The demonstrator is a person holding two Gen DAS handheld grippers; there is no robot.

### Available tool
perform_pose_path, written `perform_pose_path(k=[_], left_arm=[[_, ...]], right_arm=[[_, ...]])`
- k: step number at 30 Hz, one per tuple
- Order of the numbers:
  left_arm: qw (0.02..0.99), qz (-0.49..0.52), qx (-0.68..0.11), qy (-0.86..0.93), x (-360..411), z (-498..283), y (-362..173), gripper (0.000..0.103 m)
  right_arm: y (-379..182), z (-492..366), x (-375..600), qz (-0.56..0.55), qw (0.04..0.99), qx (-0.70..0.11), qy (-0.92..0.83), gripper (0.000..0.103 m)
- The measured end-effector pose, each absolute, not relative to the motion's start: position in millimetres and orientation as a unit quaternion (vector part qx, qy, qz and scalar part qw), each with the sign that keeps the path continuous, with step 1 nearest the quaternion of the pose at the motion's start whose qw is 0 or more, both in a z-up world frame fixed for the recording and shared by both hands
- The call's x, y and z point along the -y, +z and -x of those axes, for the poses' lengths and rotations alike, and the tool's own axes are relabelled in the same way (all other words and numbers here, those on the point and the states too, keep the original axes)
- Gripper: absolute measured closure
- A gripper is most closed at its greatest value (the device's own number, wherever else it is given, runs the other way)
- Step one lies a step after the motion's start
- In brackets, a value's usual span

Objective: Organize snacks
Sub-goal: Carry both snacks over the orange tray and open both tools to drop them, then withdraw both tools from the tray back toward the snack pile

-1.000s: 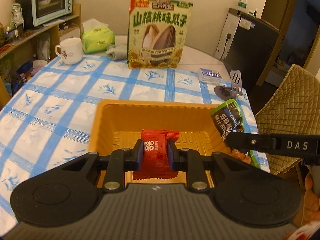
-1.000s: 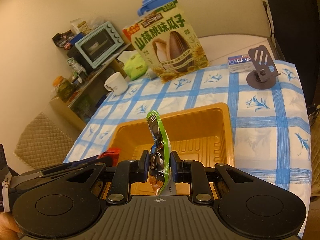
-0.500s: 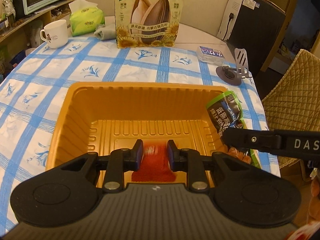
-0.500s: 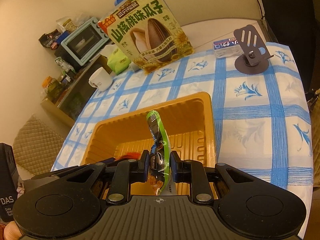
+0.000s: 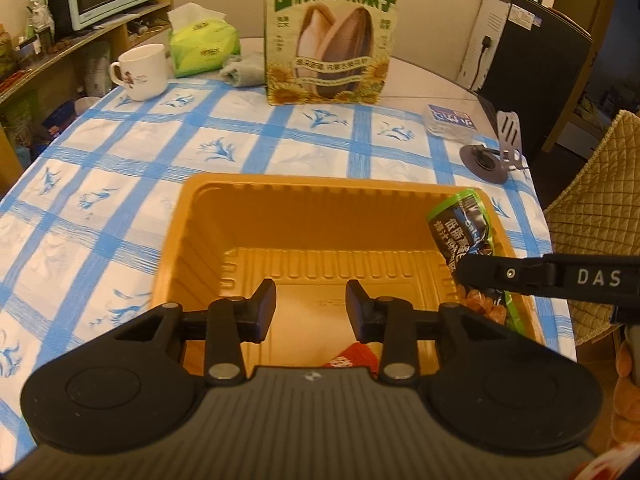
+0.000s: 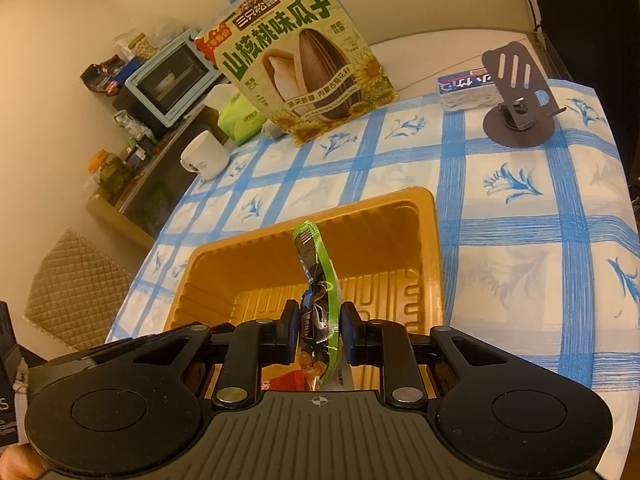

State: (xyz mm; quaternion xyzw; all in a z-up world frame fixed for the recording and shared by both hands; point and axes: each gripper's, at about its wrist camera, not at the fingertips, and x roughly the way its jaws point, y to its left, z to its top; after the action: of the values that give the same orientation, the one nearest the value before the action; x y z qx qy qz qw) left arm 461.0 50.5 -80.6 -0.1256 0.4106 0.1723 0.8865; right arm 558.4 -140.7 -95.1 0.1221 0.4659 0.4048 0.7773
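On the large upright sunflower-seed bag, the big green characters 山核桃味瓜子 are printed across the upper front; in the right wrist view the brand 三只松鼠 is read in a dark band above them, and a line of smaller characters across the lower front is too fine to be made out with certainty. On the side of the right gripper's finger, the white letters DAS are shown. On the green-edged snack packet, white characters beginning 低脂 are partly legible. The lettering on the small blue-and-white pack and on the tissue pack is not readable.
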Motion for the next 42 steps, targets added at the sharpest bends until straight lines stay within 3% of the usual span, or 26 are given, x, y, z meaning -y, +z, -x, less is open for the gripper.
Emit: perform_pose_path(k=[11,12,15,20,22,27,42], left_arm=[[0.885,0.120,-0.405,0.196,-58,-439,-72,0.045],[0.885,0.120,-0.405,0.197,-58,-437,-70,0.044],[0.888,0.116,-0.399,0.197,-57,-432,-65,0.037],[0.895,0.108,-0.390,0.188,-50,-422,-53,0.029],[0.898,0.108,-0.385,0.182,-47,-415,-47,0.025],[0.907,0.104,-0.373,0.164,-39,-396,-30,0.022],[0.925,0.086,-0.350,0.120,-36,-279,23,0.020]], right_arm=[[-99,-553,120,-0.086,0.781,-0.467,0.406,0.079],[-98,-552,120,-0.085,0.782,-0.466,0.406,0.073],[-92,-547,123,-0.079,0.794,-0.449,0.401,0.035],[-76,-533,135,-0.071,0.801,-0.425,0.416,0.025],[-69,-525,141,-0.070,0.808,-0.413,0.414,0.016],[-54,-505,162,-0.082,0.816,-0.400,0.409,0.011],[1,-393,214,-0.115,0.849,-0.358,0.370,0.011]])
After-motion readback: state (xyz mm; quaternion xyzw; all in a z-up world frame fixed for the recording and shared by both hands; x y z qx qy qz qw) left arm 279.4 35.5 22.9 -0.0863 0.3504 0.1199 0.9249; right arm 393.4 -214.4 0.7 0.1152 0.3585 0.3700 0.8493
